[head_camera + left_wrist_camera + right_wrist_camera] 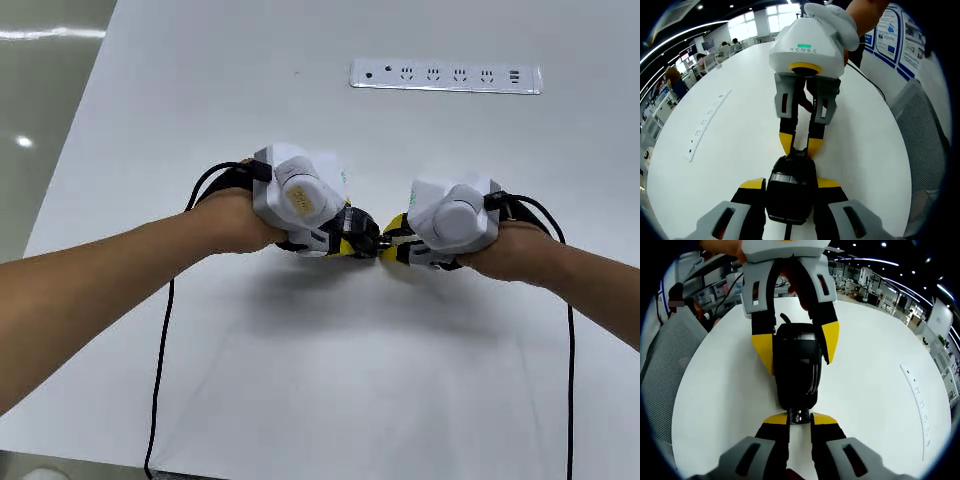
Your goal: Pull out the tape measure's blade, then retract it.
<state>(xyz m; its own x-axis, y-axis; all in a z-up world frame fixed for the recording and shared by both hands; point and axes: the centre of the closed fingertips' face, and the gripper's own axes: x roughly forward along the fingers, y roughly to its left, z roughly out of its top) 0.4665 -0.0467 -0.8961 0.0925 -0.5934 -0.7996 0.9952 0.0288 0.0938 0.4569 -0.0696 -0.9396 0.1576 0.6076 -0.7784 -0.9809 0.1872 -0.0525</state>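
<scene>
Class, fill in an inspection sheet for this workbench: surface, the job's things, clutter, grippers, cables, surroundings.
Surface: white table, smooth.
Job's things: black tape measure between the two grippers; blade not yet drawn out, its hook at the case mouth.
Clutter: power strip on the table's far side.
Grippers: left gripper shut on the tape measure's case; right gripper shut on the hook.
Cables: black cable from the left gripper, another from the right.
Surroundings: mesh chair beside the table; open office behind.

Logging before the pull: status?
Left gripper shut on tape case. Right gripper shut on hook, nothing pulled out yet. Power strip far off, nothing in the way.
</scene>
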